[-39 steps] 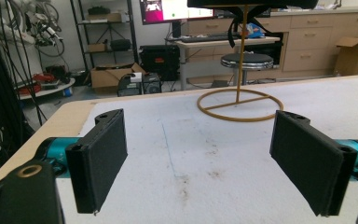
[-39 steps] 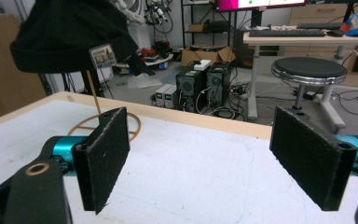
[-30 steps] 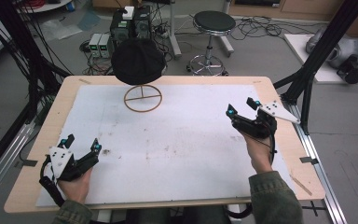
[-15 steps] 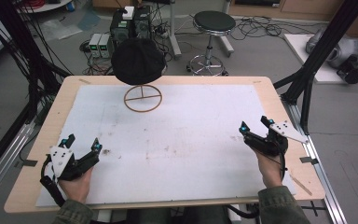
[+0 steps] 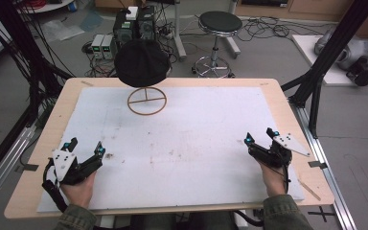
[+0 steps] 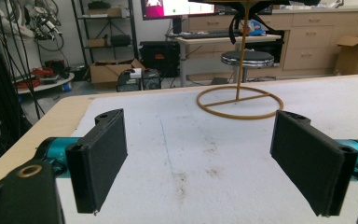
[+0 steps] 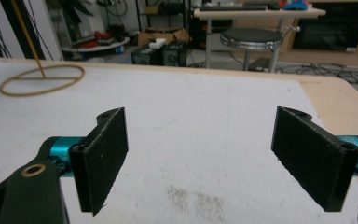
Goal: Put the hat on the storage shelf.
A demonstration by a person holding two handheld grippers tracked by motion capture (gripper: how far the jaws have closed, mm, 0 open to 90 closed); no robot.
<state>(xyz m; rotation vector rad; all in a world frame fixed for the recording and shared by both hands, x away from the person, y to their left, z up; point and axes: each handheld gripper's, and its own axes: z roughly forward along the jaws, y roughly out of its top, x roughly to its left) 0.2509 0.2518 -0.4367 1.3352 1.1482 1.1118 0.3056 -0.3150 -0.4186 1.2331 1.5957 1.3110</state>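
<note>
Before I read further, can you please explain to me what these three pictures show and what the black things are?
A person sits at a wooden table covered with a white mat. Each hand holds a two-jaw grasping tool: the left tool and the right tool. One picture looks down from above. The other two come from small cameras riding on each tool, so the black plates at their bottom are that tool's own jaws, standing wide apart with nothing between them. At the far side stands a thin wooden stand with a ring base, and a black hat sits on top.
</note>
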